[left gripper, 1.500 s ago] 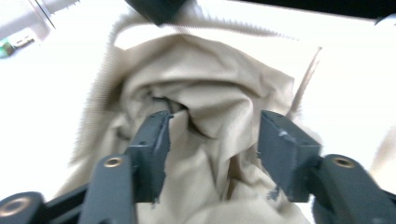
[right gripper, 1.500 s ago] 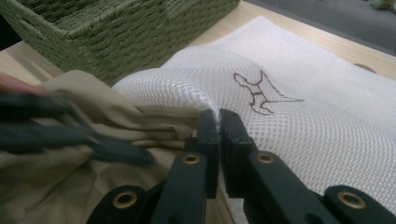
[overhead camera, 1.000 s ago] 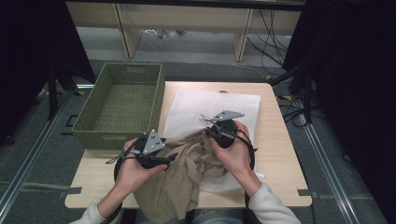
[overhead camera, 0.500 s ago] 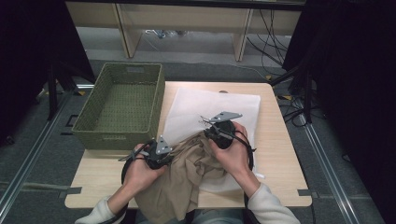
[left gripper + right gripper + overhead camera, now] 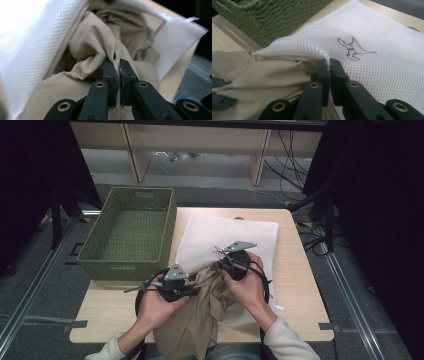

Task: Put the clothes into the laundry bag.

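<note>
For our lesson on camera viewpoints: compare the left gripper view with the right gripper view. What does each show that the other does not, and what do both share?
Left gripper view alone: the left claw shut on a fold of the beige garment, which sits bunched inside the bag's open mouth, with the table edge beyond.

Right gripper view alone: the right claw shut on the rim of the white mesh bag, a small brown embroidered figure on the mesh, and the green woven basket.

Both share: beige garment, white mesh and wooden table.
</note>
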Demonstrator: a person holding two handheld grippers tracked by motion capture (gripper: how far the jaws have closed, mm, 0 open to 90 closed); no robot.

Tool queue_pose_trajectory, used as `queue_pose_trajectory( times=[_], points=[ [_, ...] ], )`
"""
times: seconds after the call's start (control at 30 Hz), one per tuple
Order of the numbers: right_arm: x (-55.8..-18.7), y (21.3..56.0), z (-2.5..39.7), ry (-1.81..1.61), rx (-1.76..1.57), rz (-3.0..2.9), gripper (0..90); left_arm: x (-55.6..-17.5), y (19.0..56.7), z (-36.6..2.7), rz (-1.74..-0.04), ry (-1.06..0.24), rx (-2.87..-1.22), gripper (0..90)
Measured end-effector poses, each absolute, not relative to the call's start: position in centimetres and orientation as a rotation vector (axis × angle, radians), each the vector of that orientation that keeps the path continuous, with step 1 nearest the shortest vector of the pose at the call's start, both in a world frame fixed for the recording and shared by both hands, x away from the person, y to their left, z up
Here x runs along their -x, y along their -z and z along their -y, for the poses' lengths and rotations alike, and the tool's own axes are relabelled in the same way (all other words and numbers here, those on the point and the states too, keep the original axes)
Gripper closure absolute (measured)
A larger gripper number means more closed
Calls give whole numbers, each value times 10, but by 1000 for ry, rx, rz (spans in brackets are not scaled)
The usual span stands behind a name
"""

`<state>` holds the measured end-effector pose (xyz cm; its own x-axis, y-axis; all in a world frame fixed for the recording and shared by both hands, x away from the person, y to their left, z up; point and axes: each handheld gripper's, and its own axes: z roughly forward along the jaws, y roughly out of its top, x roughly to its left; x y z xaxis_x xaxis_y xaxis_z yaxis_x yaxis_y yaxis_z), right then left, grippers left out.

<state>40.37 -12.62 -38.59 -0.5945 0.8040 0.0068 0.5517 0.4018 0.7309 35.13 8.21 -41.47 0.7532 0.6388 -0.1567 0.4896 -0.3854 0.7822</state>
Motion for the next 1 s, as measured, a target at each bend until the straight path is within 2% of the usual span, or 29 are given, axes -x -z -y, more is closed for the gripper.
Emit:
queue_pose_trajectory(
  times=[0.07,0.3,0.37,0.53,0.8,1.0],
  points=[
    [-403,387,125,-1020,-1184,-2313,882,-349,415,-74,-838,-174,-2044,848],
    [-402,386,122,-1050,-1114,-2328,882,-356,417,-46,-762,-256,-2067,853],
    [-403,385,121,-1068,-1090,-2342,883,-356,421,-37,-772,-197,-2042,853],
    [-400,380,122,-1085,-1072,-2327,883,-365,431,-24,-758,-265,-2098,853],
    [-399,381,123,-1082,-1167,-2318,883,-378,442,-31,-808,-348,-2103,857],
    [-397,376,121,-1117,-1084,-2320,883,-382,427,-46,-839,-422,-2005,862]
  ],
)
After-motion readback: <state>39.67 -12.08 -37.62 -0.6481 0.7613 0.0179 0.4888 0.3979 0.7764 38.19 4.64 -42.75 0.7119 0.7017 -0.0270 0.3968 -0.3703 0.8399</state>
